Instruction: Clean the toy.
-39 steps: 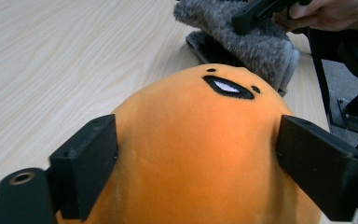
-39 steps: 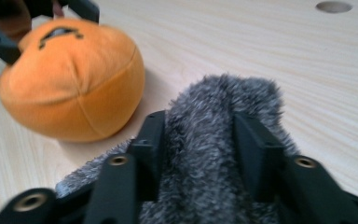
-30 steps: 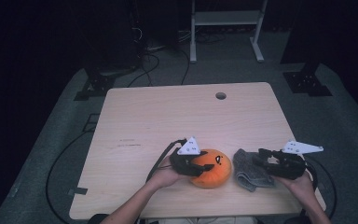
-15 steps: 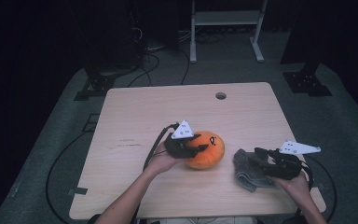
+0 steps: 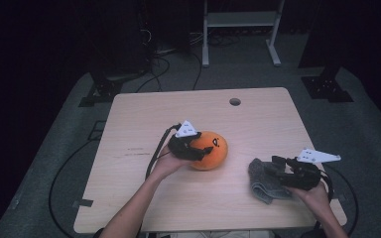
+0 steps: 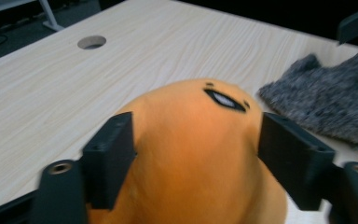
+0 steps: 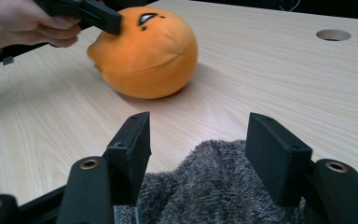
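Orange plush [image 5: 209, 149] sits just left of the grey cloth [image 5: 267, 179], my left gripper [image 6: 196, 154] just spreading to release it, my right gripper [image 7: 198, 156] widening astride the cloth.

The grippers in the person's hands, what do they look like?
Both are black. The left gripper and right gripper each carry a pale three-cornered plate on top and trail a black cable. Their jaws are chunky, square-edged black blocks with round metal-ringed holes behind them. The forearms are bare, no sleeves.

Left hand-held gripper [image 6: 196, 154]: jaws apart, just been opening, flanking the toy
Orange plush toy [image 6: 191, 154]: between the jaws, dark eye mark on top
Grey fuzzy cloth [image 6: 326, 107]: right, just beside toy
Desk [image 6: 51, 93]: pale wood, round hole far left
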A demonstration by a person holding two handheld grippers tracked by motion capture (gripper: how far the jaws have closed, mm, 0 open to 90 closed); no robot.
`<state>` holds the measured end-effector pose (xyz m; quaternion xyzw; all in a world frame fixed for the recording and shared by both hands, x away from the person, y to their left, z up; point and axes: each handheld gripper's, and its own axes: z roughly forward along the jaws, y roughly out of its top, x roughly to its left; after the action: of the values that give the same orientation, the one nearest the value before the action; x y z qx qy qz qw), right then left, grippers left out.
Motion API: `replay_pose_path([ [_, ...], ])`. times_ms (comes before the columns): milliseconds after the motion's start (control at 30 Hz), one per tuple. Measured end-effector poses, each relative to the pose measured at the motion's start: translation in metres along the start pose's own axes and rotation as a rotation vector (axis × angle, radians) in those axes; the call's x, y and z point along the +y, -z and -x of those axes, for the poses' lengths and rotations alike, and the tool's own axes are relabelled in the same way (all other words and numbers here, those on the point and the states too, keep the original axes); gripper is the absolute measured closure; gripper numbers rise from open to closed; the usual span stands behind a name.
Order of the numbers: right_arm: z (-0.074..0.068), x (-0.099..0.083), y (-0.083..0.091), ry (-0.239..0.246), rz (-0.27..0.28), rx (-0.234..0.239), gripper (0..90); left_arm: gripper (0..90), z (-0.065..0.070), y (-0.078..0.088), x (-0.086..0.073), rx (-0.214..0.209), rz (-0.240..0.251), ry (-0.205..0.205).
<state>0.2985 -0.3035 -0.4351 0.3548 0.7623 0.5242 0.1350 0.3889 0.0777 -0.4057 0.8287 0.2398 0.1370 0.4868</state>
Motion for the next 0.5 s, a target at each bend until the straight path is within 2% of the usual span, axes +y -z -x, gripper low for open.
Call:
replay_pose_path([
  [167,-0.002,0.0,0.0,-0.002,-0.001,-0.004,38.4,16.7,0.002,0.015,-0.008,0.028,-0.018,-0.003],
  [333,-0.002,0.0,0.001,-0.006,0.006,-0.008,37.5,15.9,0.002,0.034,-0.022,0.055,-0.029,0.009],
  [433,-0.002,0.0,0.0,-0.002,0.005,-0.012,37.1,15.3,0.001,0.043,-0.03,0.062,-0.017,0.038],
  [500,-0.002,0.0,-0.001,-0.001,0.002,-0.013,36.8,15.3,0.001,0.049,-0.035,0.068,-0.02,0.039],
])
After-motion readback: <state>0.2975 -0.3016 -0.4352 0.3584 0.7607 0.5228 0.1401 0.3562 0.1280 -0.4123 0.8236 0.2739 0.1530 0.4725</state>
